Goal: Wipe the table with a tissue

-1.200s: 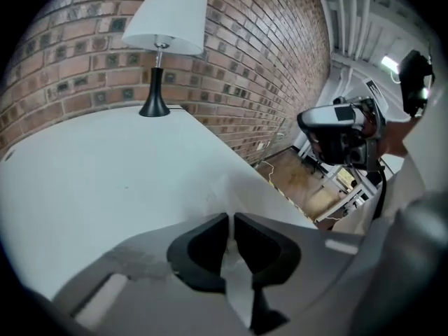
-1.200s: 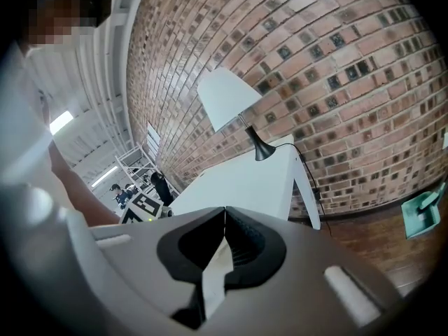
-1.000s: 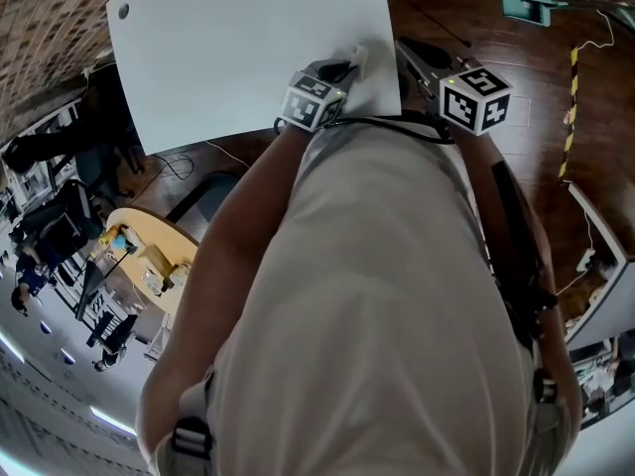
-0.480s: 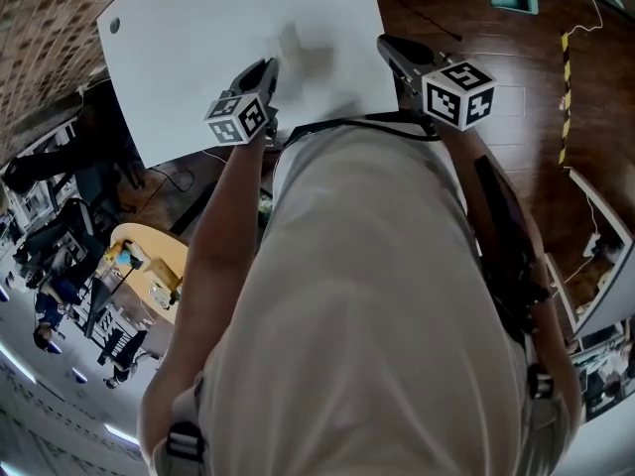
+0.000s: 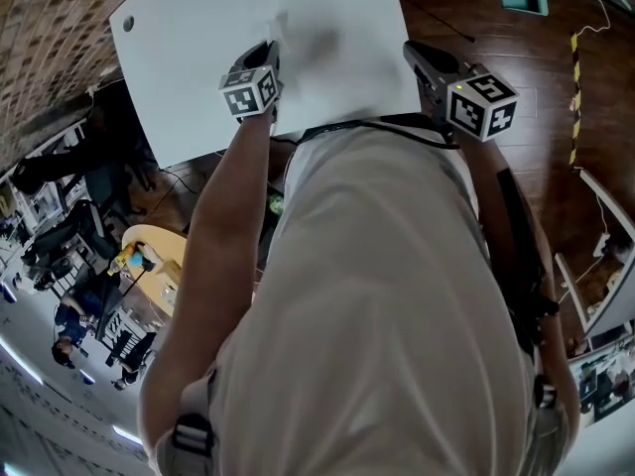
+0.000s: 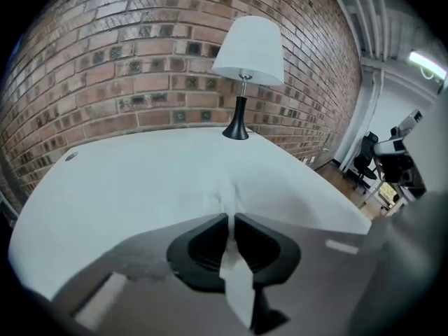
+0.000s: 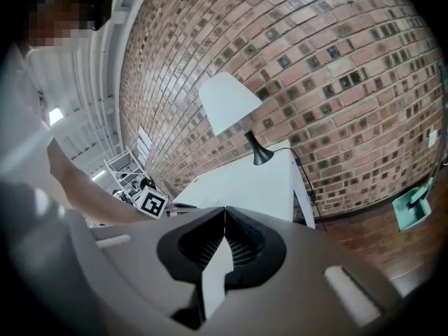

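At the near edge of the counter (image 5: 198,28), the left gripper (image 6: 229,219) has its jaws closed on the tissue (image 6: 227,196). A thin white fold runs up through the pinch, and a crumpled tuft spills out past the tips onto the white top. We judge the tuft to be resting on the surface, though we cannot confirm contact.

In the head view this gripper points down over the counter's near half. The right gripper (image 7: 224,219) hangs off the counter's right edge over the wooden floor (image 5: 516,38). Its jaws are together with nothing between them.

Handling: we judge the tissue very light, soft and limp. It tears easily if dragged hard and tends to bunch or slip out of a shallow pinch. Its bunched middle is the best place to hold it, as it is held now, with enough loose paper past the tips to meet the surface.

Farther out, the counter is bare except for a lamp (image 6: 248,44) with a white shade and a black foot at the far edge. A brick wall (image 6: 105,61) stands behind it.

Writing: we can read none. The cubes on the grippers carry black-and-white square markers only, and we see no brand on the tissue or the lamp.
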Tool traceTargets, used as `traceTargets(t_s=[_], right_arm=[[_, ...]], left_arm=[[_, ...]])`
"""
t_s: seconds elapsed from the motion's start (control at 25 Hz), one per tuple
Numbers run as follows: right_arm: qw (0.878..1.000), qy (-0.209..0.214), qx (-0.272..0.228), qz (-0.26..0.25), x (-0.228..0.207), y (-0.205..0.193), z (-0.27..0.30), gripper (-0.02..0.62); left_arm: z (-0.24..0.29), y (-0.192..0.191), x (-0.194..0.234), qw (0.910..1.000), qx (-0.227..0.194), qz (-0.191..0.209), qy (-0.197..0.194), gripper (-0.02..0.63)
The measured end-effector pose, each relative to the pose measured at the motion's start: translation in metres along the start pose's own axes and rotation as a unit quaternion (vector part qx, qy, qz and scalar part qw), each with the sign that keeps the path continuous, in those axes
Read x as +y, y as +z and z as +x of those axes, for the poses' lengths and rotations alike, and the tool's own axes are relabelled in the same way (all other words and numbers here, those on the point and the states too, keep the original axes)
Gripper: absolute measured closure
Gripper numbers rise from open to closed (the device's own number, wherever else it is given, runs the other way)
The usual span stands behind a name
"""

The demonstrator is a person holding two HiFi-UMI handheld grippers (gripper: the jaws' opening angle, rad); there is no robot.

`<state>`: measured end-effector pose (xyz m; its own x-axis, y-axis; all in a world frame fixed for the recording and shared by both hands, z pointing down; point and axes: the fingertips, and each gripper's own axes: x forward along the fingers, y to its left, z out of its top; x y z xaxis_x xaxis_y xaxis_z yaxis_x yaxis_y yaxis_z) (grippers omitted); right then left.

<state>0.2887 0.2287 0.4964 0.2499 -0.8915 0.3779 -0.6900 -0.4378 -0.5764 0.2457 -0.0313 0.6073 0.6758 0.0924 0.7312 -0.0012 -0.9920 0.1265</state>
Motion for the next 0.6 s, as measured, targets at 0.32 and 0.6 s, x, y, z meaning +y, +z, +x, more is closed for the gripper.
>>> traceTargets(t_s=[0.32, 0.6], right_arm=[[0.999, -0.041, -0.014, 0.021, -0.007, -0.006, -0.017, 0.586], [0.998, -0.049, -0.015, 0.029, -0.014, -0.009, -0.022, 0.586]], left_arm=[[0.022, 0.007, 0.000, 0.9994, 0.017, 0.030, -0.004, 0.571], [0.029, 0.008, -0.010, 0.9948, 0.034, 0.093, 0.025, 0.574]])
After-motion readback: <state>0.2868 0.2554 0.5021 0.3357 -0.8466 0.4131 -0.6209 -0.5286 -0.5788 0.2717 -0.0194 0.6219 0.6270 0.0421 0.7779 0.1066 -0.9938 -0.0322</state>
